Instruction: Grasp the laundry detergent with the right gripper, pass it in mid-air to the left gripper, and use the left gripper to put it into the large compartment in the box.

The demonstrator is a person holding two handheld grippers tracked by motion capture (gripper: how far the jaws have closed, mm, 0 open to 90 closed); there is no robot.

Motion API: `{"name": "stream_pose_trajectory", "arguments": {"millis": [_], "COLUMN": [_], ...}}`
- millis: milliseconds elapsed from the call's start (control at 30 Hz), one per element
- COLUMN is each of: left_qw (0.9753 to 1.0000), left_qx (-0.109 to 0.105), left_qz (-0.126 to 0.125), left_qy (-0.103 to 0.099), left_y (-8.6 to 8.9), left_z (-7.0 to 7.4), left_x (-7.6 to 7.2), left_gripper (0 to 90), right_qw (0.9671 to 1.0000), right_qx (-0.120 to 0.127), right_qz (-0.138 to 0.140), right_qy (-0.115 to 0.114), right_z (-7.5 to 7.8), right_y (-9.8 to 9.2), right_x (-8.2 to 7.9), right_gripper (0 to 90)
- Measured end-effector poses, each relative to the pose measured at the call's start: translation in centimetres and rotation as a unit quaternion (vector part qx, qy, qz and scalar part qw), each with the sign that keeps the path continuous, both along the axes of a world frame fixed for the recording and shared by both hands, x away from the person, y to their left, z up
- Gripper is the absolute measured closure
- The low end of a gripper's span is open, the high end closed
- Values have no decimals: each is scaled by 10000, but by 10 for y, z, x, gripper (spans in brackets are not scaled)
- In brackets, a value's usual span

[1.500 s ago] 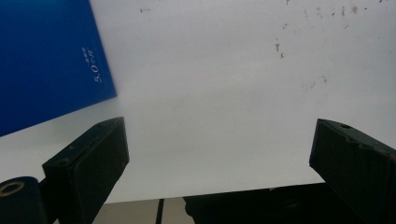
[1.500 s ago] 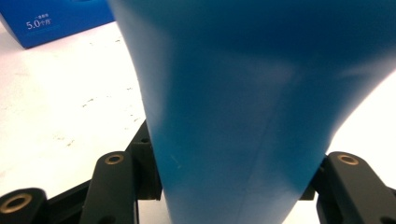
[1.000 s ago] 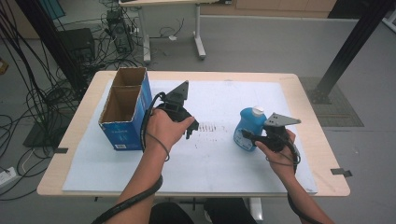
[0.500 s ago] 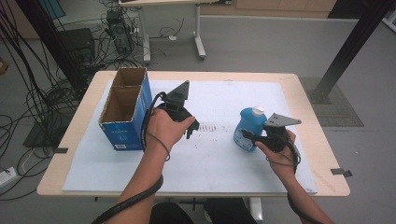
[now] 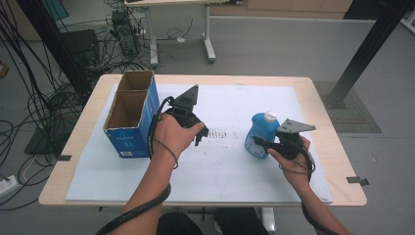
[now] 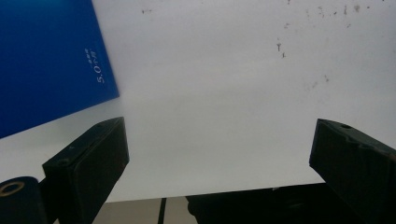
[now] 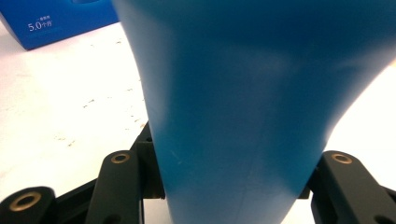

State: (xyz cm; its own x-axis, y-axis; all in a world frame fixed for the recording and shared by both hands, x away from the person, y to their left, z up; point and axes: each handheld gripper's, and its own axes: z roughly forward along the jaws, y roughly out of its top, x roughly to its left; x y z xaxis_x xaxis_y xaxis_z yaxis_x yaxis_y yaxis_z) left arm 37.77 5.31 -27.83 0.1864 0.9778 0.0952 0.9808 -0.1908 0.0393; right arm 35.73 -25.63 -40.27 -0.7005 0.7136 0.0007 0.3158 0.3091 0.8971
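Box beside left gripper; right gripper clasps bottle

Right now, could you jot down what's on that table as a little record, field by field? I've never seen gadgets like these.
surface: white mat on a wooden table
bottle: blue bottle with a white cap, standing upright
box: blue cardboard box, top open, at the mat's left side
right gripper: its jaws sit on either side of the bottle's body, apparently closed on it
left gripper: jaws wide apart, nothing between them, above the mat beside the box
hands: one hand holds each gripper
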Motion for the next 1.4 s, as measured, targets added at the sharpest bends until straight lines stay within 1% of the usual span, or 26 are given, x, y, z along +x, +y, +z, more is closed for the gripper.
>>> {"name": "stream_pose_trajectory", "arguments": {"millis": [333,533,967,1200,1400], "left_qw": [10000,10000,10000,10000,10000], "left_qx": [31,21,64,55,53], "left_qz": [-23,-6,-18,-26,-38], "left_qy": [11,-20,20,2,0], "left_y": [-1,-1,-1,-1,-1], "left_z": [0,0,-2,1,1], "left_x": [0,0,0,1,1], "left_gripper": [51,51,51,51,51], "right_qw": [10000,10000,10000,10000,10000], "right_qx": [6,3,5,4,5], "right_qz": [0,1,-4,-5,-2], "right_qy": [-4,-6,-11,-6,-8], "right_z": [0,0,0,0,0], "right_y": [0,0,0,0,0], "right_x": [0,0,0,0,0], "right_gripper": [465,465,465,464,464]}}
